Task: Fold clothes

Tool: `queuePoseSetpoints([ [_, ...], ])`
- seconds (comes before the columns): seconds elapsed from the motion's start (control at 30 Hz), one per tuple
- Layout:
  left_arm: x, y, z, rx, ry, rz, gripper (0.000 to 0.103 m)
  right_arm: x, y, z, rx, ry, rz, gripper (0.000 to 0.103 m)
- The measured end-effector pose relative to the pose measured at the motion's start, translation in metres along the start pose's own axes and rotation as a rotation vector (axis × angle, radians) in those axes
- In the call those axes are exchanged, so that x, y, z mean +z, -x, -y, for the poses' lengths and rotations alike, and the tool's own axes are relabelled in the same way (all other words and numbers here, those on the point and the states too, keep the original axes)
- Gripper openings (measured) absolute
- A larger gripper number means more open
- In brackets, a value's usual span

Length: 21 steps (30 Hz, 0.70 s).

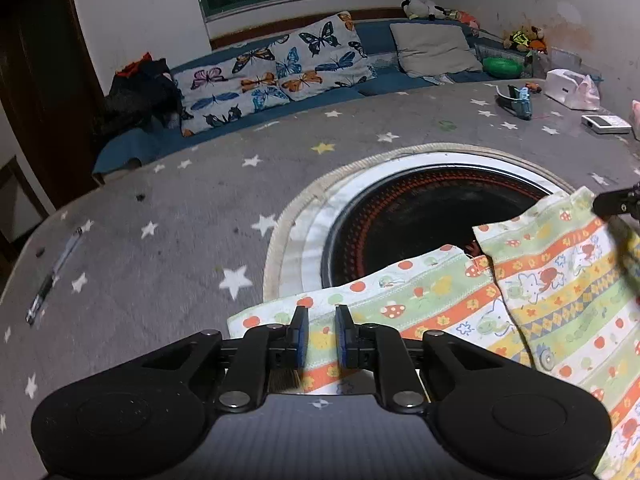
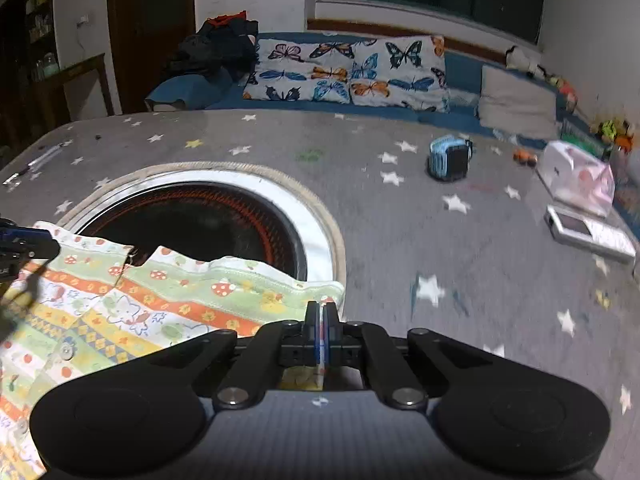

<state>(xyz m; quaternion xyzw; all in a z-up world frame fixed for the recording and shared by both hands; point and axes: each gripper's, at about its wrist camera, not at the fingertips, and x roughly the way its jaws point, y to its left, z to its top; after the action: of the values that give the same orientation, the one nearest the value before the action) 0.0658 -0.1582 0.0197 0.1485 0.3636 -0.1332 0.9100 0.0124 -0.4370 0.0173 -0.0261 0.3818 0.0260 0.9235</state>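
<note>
- Grey star-printed cloth covers the bench [image 1: 168,200], with a round dark opening [image 1: 420,216] set in its middle and a blue-covered seat running along the wall behind.
- My left fingers [image 1: 322,332] stand apart with a gap between the blue pads, and the patterned garment [image 1: 440,304] lies in that gap and under it; they have no hold on it.
- My right fingers [image 2: 320,320] are pressed together on the garment's edge, a thin strip of fabric pinched between the pads.
- That garment [image 2: 160,304], a small shirt with orange, yellow and green bands, mushrooms and cartoon animals, lies on the bench in front of me; its collar end hangs over the near rim of the round opening.
- One panel of the shirt lies over another, and buttons show along its front in the right wrist view.
- Farther out on the bench sit a blue strapped gadget [image 2: 450,158], a white flat box [image 2: 588,232] and a pink-and-white bag [image 2: 576,178], all well apart from the shirt.
- A pen [image 1: 52,276] lies near the bench's left edge.
- Butterfly-print pillows [image 1: 272,68] and a plain beige cushion [image 1: 434,48] rest on the seat, with a dark clothes heap [image 1: 144,88] at its left end.
</note>
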Motion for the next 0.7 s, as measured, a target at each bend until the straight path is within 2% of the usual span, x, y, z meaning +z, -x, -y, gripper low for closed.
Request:
queuePoseSetpoints([
  [0.23,0.021,-0.026,-0.005,0.058,-0.005,0.011,0.014,0.026,-0.032,0.002,-0.048,0.0,0.008,0.001],
  [0.37,0.031,-0.027,-0.022,0.015,0.096,-0.013,0.017,0.038,-0.042,0.004,-0.044,0.005,-0.005,0.005],
  [0.43,0.028,-0.015,-0.03,-0.008,0.14,-0.003,0.02,0.039,-0.033,0.005,-0.042,0.022,0.006,0.01],
  [0.47,0.026,-0.008,-0.033,-0.014,0.153,0.003,0.023,0.038,-0.026,0.005,-0.042,0.031,0.016,0.018],
  [0.5,0.023,-0.001,-0.032,-0.013,0.151,0.006,0.033,0.037,-0.02,0.005,-0.041,0.039,0.026,0.03],
  [0.53,0.02,0.007,-0.032,-0.011,0.15,0.009,0.045,0.035,-0.014,0.005,-0.041,0.047,0.035,0.035],
  [0.57,0.017,0.014,-0.03,-0.009,0.146,0.013,0.049,0.033,-0.009,0.005,-0.037,0.053,0.037,0.038],
  [0.67,0.005,0.028,-0.022,0.002,0.126,0.013,0.049,0.022,0.012,-0.002,0.002,0.078,0.037,0.041],
  [0.7,0.001,0.03,-0.02,0.003,0.128,0.004,0.049,0.017,0.021,-0.005,0.021,0.089,0.034,0.047],
])
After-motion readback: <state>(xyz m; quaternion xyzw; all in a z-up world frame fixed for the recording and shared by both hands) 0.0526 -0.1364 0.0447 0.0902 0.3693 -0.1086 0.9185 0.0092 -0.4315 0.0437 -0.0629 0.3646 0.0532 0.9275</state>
